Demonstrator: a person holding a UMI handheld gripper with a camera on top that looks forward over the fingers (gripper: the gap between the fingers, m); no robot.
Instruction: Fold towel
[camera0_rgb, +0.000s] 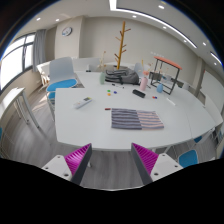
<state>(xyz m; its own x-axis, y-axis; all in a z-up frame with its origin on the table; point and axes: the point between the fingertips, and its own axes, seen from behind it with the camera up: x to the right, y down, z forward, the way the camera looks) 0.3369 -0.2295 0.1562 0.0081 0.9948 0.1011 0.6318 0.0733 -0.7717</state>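
On the table's near edge: gripper (112, 160) hangs above it, its two fingers spread well apart with nothing between them; the pink ribbed pads (78, 158) face inward.
Towel: a striped grey towel (135, 119) lies flat on the white table (90, 125), beyond the fingers and slightly toward the right one, apart from both, near the table's middle.
Towel shape: a long rectangle, laid crosswise, edges roughly even; whether it is one layer or already doubled cannot be told.
Table's left side: a small pale flat thing, perhaps a remote (83, 102), lies alone, well apart from the towel.
Table's far edge: a dark basket-like container (122, 76) stands near the far middle, with small items just beside it, too small to name.
Table's far right corner: a frame with a red top bar (165, 75) stands there, and a small pink object (144, 82) is near it.
Beyond the table: a wooden coat stand (123, 42) rises upright against the back wall.
Left of the table: a chair with a blue seat (60, 84) sits close to the table's left edge, by the windows (16, 62).
Wall: a round clock (66, 30) hangs high on it.
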